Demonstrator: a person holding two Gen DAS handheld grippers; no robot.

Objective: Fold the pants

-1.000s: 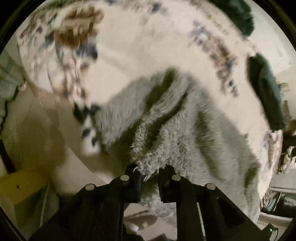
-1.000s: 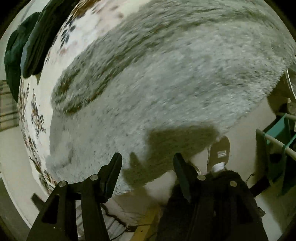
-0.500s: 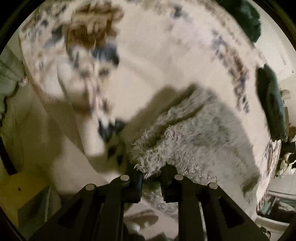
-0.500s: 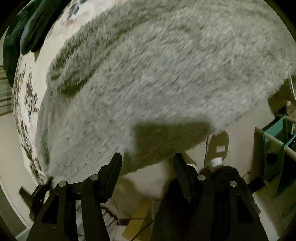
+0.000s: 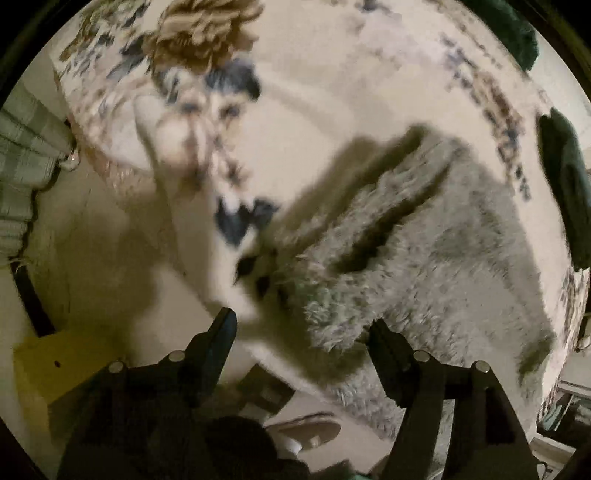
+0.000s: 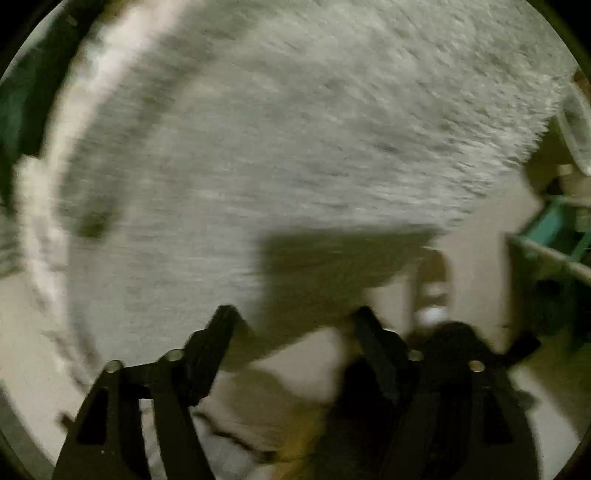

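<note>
The grey fluffy pants lie folded on a cream bedspread with a floral print. In the left wrist view my left gripper is open, and a corner of the pants lies between its fingers, untouched. In the right wrist view the pants fill most of the frame. My right gripper is open and empty just above their near edge, casting a shadow on them.
Dark green cloth lies on the bed at the right and at the far top. A yellow box stands on the floor at the left. A teal rack stands to the right of the bed. A shoe shows below.
My left gripper was shut on the pants' corner and has opened, letting it drop onto the bed. My right gripper stayed open and moved closer over the pants.
</note>
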